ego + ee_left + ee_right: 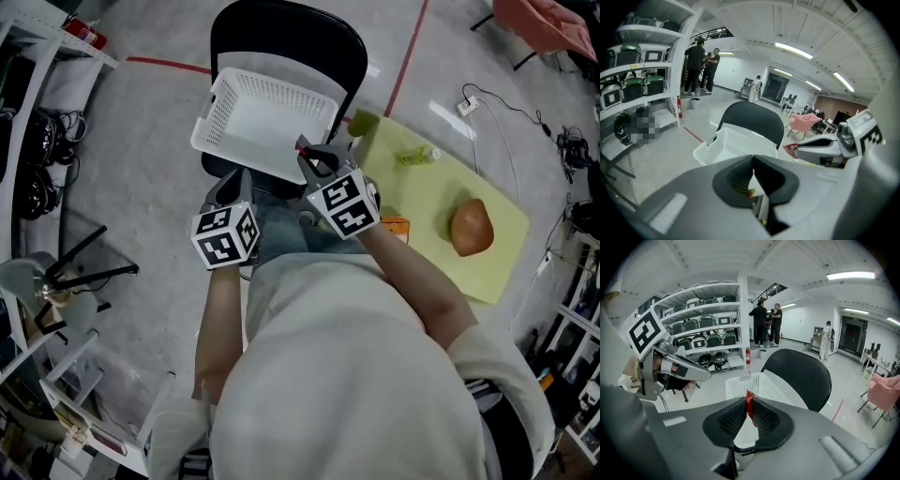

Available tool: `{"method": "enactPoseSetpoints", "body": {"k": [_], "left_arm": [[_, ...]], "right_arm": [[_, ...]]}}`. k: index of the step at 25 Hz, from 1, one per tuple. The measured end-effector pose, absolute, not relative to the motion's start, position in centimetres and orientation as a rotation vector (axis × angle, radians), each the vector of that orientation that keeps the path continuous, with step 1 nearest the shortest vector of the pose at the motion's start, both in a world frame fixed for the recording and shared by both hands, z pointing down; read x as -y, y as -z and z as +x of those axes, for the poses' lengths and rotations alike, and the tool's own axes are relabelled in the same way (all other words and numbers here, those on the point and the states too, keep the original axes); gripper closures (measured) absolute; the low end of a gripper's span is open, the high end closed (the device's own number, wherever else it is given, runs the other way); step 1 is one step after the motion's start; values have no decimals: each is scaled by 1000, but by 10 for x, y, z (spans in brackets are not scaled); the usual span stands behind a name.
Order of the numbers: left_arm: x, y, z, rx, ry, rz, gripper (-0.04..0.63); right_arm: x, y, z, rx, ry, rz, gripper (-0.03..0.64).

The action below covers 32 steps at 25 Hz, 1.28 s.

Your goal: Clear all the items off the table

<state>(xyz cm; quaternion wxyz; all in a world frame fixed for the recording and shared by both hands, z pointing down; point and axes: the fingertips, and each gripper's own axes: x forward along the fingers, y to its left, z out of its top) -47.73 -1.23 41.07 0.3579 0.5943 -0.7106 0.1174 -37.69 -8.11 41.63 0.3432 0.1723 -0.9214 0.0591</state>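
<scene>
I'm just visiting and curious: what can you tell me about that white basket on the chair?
The white basket is rectangular and plastic-looking, with perforated walls, a thick rim and a plain floor. It looks empty and sits open side up on the seat of the black chair. The right gripper, shut on a red wrapper, is close to its near rim; no contact shows.

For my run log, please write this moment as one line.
right tongs: shut on red packet | left tongs: shut | white basket: on black chair | brown lump: on table
</scene>
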Motion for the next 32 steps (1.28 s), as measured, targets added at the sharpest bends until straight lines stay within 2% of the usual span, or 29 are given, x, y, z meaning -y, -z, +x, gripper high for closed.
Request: {"method": "enactPoseSetpoints", "body": {"k": [32], "left_arm": [[109,-540,-505,1442,-551,1639,584]], "right_arm": [[132,-558,-403,2143,-453,636,578]]}}
